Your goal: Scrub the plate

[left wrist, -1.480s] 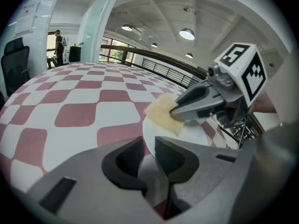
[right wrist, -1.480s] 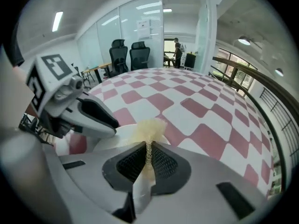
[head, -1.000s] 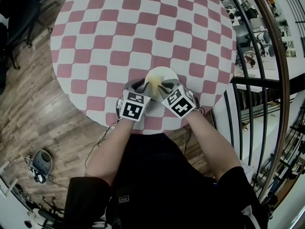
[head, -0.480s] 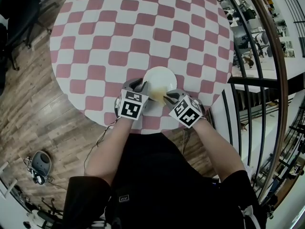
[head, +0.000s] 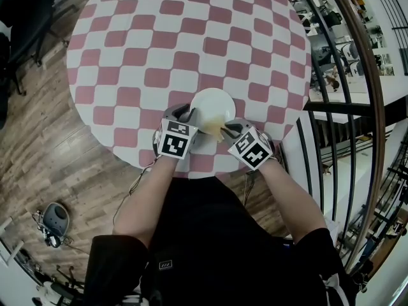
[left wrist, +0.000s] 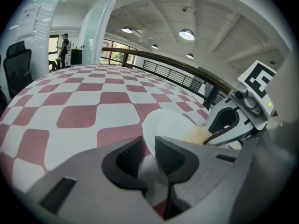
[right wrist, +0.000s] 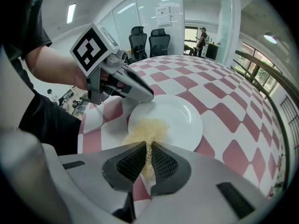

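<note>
black short-sleeved top (head: 210, 234) on the person; grey left tool (head: 189, 115) and right tool (head: 223, 131) carry black-and-white marker cubes (head: 175, 139) (head: 253, 148).

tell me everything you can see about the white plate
The plate is small, round and plain white, glossy like glazed ceramic, with a shallow well and a broad rim. It lies right way up on the red and white checked table, near the edge closest to the person. The left gripper clamps its rim on one side, and the yellowish mesh scrubber held in the right gripper rests on its near part.
</note>
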Tool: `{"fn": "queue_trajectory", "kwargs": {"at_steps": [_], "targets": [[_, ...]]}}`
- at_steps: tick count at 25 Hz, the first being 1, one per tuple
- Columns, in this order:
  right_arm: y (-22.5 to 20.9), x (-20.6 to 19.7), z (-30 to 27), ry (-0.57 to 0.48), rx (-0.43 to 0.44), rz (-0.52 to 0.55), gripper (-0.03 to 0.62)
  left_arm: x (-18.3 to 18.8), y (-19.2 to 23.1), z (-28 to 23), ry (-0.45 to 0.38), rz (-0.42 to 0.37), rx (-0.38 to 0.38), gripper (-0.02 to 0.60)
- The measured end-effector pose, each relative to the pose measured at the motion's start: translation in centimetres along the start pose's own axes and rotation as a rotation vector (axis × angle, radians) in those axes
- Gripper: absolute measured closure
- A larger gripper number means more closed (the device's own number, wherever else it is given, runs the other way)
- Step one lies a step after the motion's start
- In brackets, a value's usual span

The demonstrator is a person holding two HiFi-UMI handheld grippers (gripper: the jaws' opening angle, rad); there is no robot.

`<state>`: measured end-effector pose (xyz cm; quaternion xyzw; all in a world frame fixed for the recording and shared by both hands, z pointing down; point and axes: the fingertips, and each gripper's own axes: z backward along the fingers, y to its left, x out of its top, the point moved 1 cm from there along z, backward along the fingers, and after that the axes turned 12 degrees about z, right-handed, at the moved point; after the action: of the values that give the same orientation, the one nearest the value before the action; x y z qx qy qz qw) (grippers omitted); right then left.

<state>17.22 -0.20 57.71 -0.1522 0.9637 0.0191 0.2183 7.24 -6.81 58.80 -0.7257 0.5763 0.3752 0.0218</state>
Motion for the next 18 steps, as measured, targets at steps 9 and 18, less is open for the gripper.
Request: {"fn": "queue_trajectory", "kwargs": {"at_steps": [9, 18], "targets": [[-7.8, 4.4, 0.5, -0.06, -0.168, -0.015, 0.556, -0.3, 0.3, -0.2, 0.01, -0.025, 0.015, 0.503], [-6.3, 1.4, -1.0, 0.053, -0.146, 0.041, 0.556, -0.1, -0.1, 0.0, 0.008, -0.01, -0.001, 0.502]]}}
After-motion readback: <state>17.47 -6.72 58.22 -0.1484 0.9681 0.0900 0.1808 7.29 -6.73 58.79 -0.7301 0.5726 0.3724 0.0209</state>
